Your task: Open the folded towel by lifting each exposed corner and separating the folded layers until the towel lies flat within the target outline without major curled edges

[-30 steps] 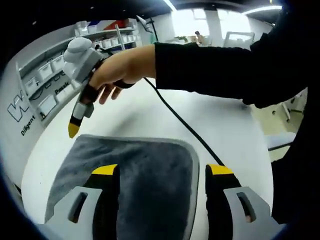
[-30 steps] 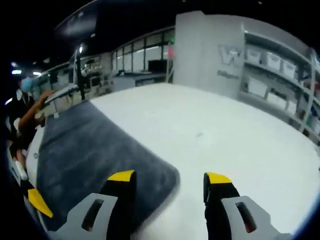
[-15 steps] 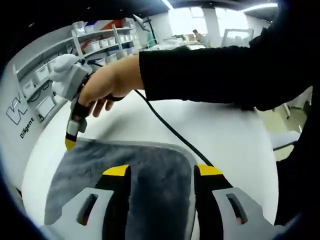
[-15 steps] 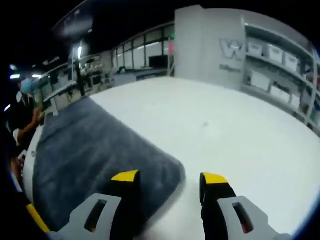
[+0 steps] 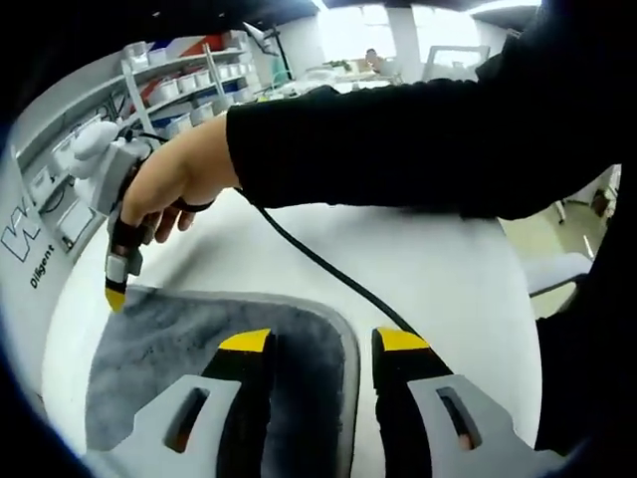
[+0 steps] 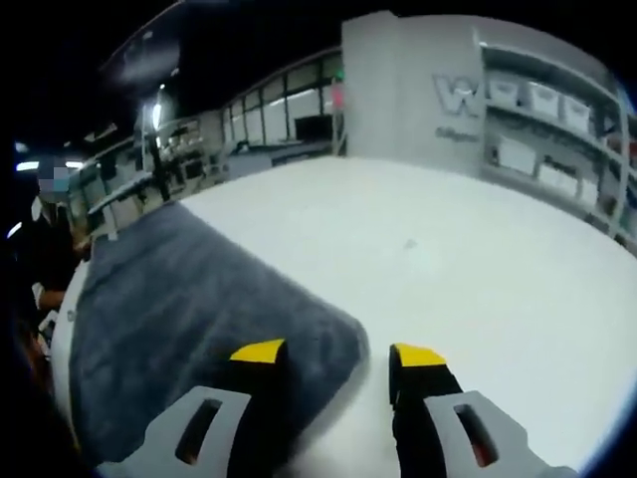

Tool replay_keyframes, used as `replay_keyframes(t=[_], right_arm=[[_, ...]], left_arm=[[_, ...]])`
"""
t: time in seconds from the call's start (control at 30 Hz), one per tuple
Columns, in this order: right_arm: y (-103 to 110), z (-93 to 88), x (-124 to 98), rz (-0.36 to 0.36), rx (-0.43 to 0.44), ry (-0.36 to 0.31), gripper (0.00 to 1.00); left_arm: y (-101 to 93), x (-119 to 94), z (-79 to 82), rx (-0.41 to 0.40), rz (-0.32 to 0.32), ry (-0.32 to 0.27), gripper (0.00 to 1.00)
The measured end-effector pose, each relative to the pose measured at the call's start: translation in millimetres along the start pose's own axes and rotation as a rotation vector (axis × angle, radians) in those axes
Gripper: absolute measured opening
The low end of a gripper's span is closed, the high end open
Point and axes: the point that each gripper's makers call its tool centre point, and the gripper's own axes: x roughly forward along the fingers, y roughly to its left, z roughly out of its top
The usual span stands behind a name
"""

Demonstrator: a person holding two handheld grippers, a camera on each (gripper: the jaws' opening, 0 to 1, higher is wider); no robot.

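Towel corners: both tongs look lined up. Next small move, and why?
Probably close both tongs on the corners they straddle. In the left gripper view the left tongs are open astride the grey towel near its rounded corner; in the right gripper view the right tongs are open at another corner. Neither has a pinch yet, and the white table around is bare.

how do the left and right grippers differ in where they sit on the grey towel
The left gripper straddles one rounded corner edge of the folded grey towel, one jaw over cloth, one over the white table. The right gripper straddles another corner the same way. Both have yellow-tipped jaws, open with cloth between.
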Motion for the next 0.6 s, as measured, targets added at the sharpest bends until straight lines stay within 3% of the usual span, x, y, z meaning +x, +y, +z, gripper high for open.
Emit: replay_keyframes(t=[0.6], right_arm=[[-5.1,-6.9,9.7,-0.008,0.014,0.018,0.29]], left_arm=[[2.3,-1.1,4.4,-0.005,0.024,-0.013,0.22]])
